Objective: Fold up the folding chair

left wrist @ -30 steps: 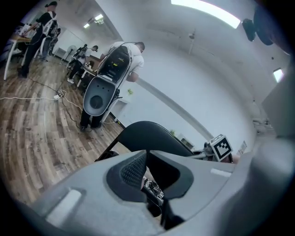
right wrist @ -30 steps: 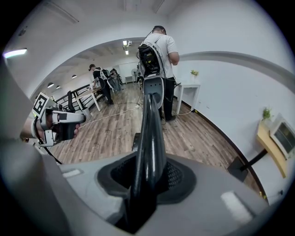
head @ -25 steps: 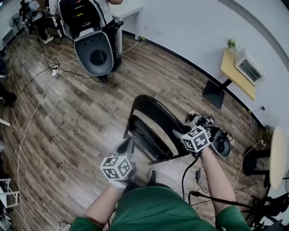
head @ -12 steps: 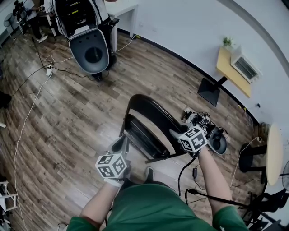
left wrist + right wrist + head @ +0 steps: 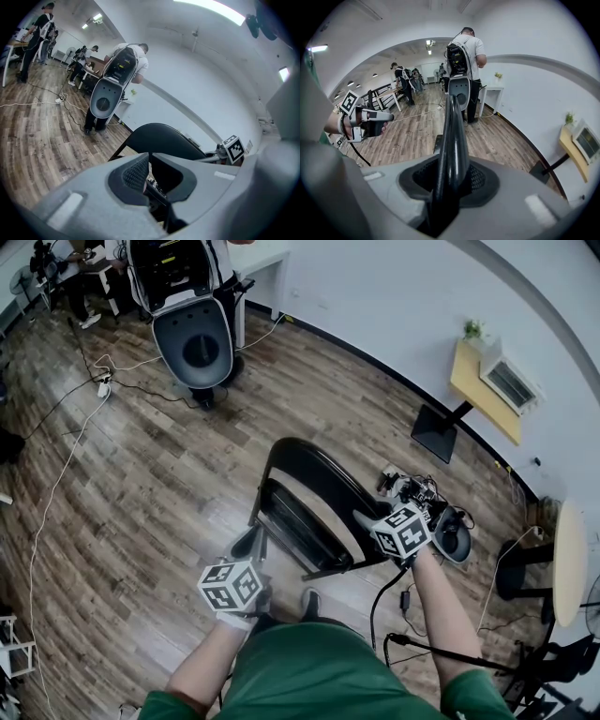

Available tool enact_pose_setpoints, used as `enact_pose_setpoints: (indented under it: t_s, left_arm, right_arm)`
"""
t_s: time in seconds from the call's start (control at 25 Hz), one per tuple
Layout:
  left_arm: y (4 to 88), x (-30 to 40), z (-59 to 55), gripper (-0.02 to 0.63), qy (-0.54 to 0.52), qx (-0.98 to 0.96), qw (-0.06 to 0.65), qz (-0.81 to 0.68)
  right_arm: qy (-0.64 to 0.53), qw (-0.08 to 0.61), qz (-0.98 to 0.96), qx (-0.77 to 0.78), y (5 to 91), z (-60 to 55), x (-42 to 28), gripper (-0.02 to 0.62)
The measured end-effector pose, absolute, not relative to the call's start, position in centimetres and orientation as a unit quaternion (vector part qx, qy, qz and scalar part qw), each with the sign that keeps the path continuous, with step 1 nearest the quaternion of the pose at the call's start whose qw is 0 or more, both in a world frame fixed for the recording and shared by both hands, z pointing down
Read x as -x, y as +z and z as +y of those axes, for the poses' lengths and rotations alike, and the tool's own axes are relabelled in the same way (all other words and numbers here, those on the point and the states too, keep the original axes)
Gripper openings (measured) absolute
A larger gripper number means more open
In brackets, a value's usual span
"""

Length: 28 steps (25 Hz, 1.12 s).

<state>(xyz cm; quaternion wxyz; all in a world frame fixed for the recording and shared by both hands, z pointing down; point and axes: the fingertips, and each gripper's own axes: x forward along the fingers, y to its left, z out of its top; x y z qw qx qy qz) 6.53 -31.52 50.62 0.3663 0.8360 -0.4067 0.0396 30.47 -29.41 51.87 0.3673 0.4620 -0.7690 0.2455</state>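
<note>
A black folding chair (image 5: 314, 479) stands on the wood floor just ahead of me, its curved backrest towards the wall. My right gripper (image 5: 367, 519) is shut on the backrest's right edge. That edge (image 5: 452, 126) runs up between its jaws (image 5: 452, 171) in the right gripper view. My left gripper (image 5: 251, 542) sits low at the chair's left front leg. Its jaws (image 5: 149, 157) are shut, with a dark frame bar just beyond the tips; contact is unclear. The chair's backrest (image 5: 159, 138) fills the left gripper view.
A person with a grey round-shelled rig (image 5: 192, 343) stands at the far left by a white table. White cables (image 5: 75, 437) trail over the floor. A black stand base (image 5: 434, 437), a yellow shelf (image 5: 483, 390), tangled gear (image 5: 441, 521) and a round table (image 5: 572, 563) lie right.
My left gripper has shifted slightly lower beside the chair's front leg. The right gripper keeps its hold on the backrest edge and the chair stands as before.
</note>
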Motion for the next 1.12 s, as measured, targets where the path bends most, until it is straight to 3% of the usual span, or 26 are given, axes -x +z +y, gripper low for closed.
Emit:
enact_pose_setpoints:
  t_s: [1.12]
  left_arm:
    - [51.3, -3.1, -29.1, 0.025, 0.037, -0.818, 0.379, -0.431]
  right_arm:
    - [0.234, 0.374, -0.766, -0.467, 51.5, -28.6, -29.1, 0.115]
